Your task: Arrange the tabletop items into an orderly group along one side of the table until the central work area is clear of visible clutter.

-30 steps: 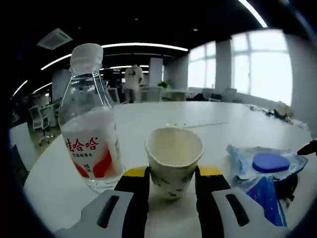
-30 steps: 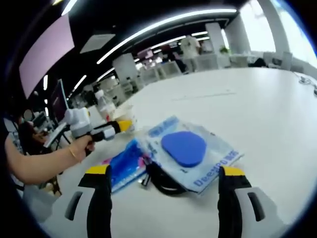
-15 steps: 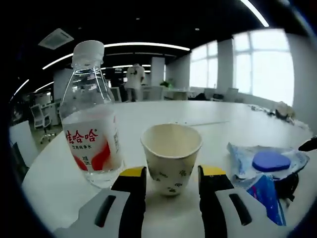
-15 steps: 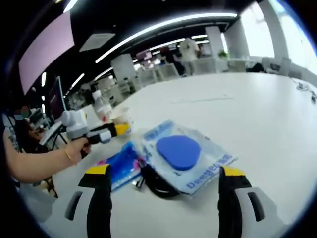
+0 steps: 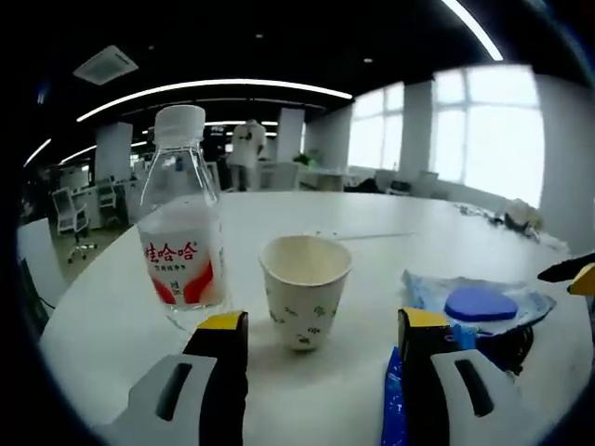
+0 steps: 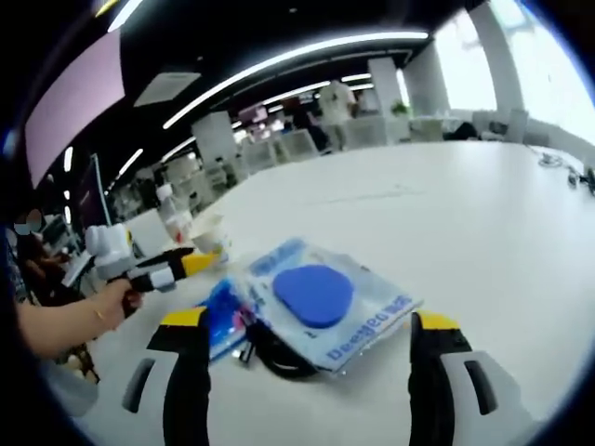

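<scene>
Seeing our left tool [image 5: 316, 348] spread apart around nothing, paper cup [image 5: 304, 291] upright on white tabletop [image 5: 372, 242] just beyond it, water bottle [image 5: 183, 232] beside cup, our right tool [image 6: 310, 358] apart too, blue pouch [image 6: 325, 302] between its jaws.

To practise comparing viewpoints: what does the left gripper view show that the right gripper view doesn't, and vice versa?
Left gripper view: the red label on the bottle and the inner wall of the paper cup. Right gripper view: a hand holding the left hand-held gripper, and lettering on the blue packet. Both: bottle, paper cup and blue packet on the white table.
</scene>
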Tool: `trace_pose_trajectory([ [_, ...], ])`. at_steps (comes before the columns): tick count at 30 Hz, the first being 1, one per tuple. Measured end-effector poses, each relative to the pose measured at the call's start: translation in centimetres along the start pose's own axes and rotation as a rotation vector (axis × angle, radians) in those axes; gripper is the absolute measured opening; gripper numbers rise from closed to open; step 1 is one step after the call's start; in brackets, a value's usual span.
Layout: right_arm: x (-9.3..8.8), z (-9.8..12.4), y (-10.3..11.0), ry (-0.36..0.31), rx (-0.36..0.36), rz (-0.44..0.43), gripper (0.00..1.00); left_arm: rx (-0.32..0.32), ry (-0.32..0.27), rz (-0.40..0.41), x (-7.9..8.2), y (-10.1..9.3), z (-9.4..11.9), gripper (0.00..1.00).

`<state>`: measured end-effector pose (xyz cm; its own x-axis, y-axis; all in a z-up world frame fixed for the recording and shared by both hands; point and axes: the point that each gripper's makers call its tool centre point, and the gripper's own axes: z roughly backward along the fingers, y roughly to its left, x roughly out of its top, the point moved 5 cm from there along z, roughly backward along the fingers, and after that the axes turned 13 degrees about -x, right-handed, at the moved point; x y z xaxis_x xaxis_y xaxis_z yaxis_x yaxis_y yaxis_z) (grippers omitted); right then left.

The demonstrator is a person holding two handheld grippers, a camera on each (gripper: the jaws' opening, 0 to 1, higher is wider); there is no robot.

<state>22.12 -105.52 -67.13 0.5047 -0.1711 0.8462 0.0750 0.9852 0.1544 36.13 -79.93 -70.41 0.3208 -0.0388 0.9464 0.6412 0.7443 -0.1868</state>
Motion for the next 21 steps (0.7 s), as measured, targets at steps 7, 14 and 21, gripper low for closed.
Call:
trace_pose_trajectory([
  [7, -0.2, -0.1, -0.5, 0.011, -0.026, -0.016, 0.85, -0.019, 0.038, 0.009, -0.8, -1.5, 1.4, 0.69],
  [14, -0.1, 0.0, -0.3, 0.013, -0.023, -0.035, 0.85, -0.06, 0.055, -0.047, -0.4, -3.7, 2.4, 0.66],
  [21, 0.0, -0.1, -0.7, 0.01, -0.027, -0.049, 0.83, -0.123, 0.057, -0.023, -0.4, -4.8, 2.1, 0.53],
])
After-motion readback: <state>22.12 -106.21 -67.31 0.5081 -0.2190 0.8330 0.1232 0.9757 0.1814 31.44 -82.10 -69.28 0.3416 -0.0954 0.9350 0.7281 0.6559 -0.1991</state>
